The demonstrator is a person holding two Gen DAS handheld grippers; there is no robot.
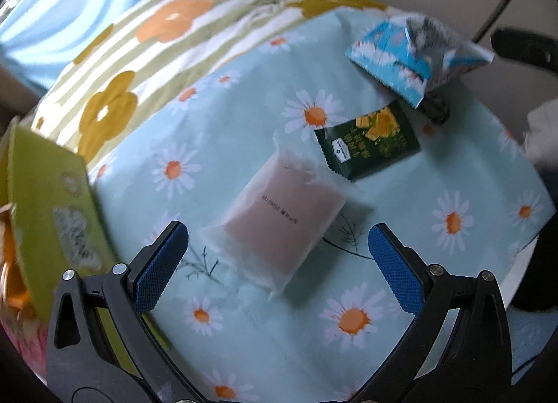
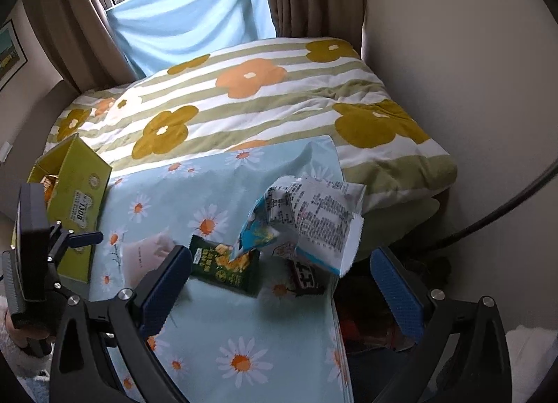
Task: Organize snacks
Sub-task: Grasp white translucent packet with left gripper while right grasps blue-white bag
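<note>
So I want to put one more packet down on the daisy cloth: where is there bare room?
Bare cloth lies right of the green packet, and more lies nearest the open left gripper, below the pink pack. Another patch sits between the pink pack and the yellow box. The far right corner is crowded: blue bag, green packet, a dark packet.

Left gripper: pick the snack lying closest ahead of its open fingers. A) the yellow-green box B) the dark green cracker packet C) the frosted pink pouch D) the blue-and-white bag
C: the frosted pink pouch lies flat on the daisy cloth just ahead of the left gripper, whose jaws stand wide apart; the dark green cracker packet and blue-and-white bag lie farther off.
</note>
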